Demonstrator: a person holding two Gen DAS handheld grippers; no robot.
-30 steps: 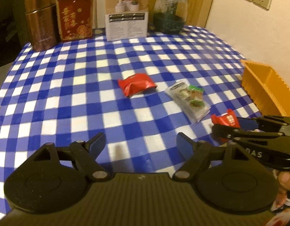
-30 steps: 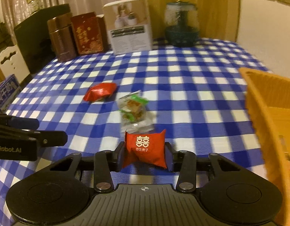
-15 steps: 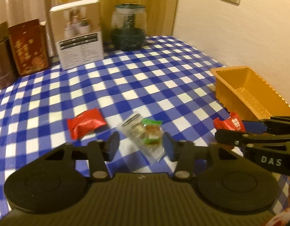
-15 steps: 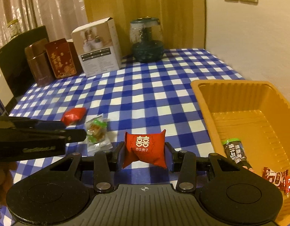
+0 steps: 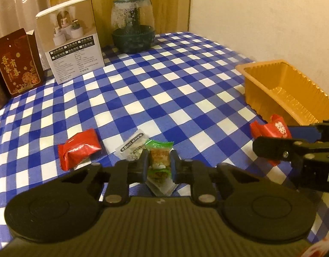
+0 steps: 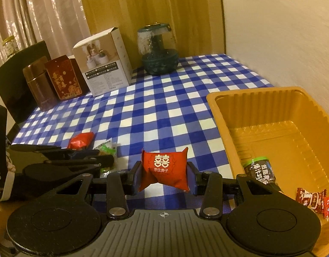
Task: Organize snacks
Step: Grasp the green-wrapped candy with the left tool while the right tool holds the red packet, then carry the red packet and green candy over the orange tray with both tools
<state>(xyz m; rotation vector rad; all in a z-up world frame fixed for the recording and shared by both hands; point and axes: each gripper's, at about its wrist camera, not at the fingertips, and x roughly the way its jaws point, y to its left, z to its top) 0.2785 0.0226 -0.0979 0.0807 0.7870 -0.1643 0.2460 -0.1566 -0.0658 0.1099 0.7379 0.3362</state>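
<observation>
In the lower middle of the left wrist view, the left gripper (image 5: 159, 167) has its pads pressed on a small clear packet of green-wrapped sweets (image 5: 159, 160), which lies on the blue checked tablecloth (image 5: 164, 90). Just to the left of it lies a red foil packet (image 5: 79, 147), untouched. In the lower middle of the right wrist view, the right gripper (image 6: 163, 177) holds a red pillow-shaped packet (image 6: 163, 167) with gold characters, pinched by its two side edges and lifted clear of the cloth. The orange tray (image 6: 220, 111) fills the right side of that frame and already holds a dark green-capped tube (image 6: 260, 171) and a few small red-wrapped candies (image 6: 314, 197).

These snacks look light, and their wrappers soft and crinkly; the foil is probably slippery, and the contents may crush under a hard squeeze. The red packet appears puffed with air, so a hold across its middle, as now, should keep it from sliding out. The clear packet is flatter and floppy; gripping the firmer lump of sweets rather than the loose film edge seems safer.
</observation>
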